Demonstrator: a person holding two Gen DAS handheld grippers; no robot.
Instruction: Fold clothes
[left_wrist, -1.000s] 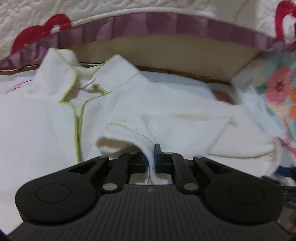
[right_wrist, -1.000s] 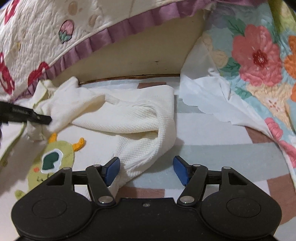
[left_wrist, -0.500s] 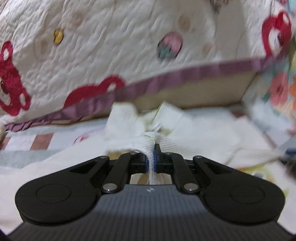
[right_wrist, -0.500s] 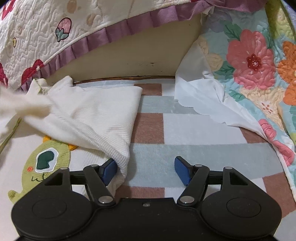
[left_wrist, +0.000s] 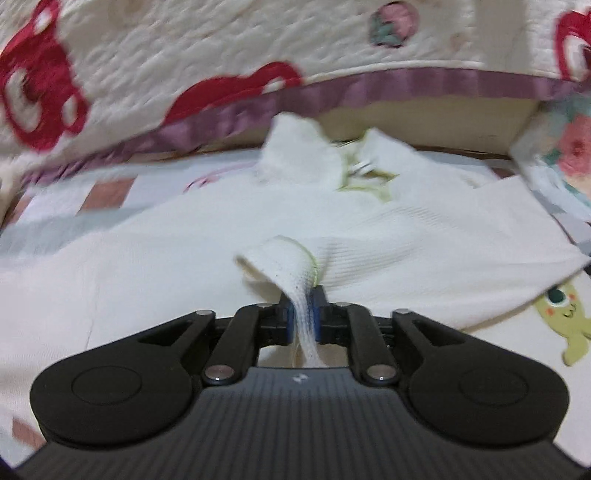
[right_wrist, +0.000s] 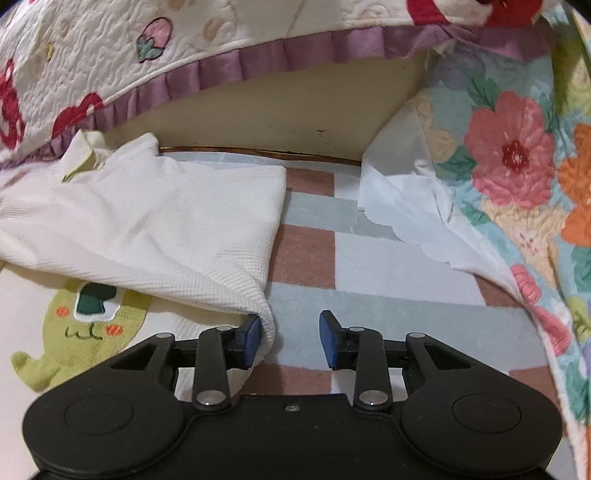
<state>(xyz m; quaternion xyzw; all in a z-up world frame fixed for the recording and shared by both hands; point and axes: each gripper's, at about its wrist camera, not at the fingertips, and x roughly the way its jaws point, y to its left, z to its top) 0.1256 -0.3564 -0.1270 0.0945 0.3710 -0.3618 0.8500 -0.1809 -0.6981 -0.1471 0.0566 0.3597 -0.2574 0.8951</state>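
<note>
Your left gripper (left_wrist: 303, 320) pinches a fold of the white shirt (left_wrist: 424, 236). Only your right view shows the right gripper (right_wrist: 290, 338), jaws apart, holding nothing, beside the checked mat (right_wrist: 388, 266).

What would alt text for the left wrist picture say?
The left tool is shut on a strip of a white garment spread over a checked mat. A quilt with a purple ruffle hangs behind.
</note>
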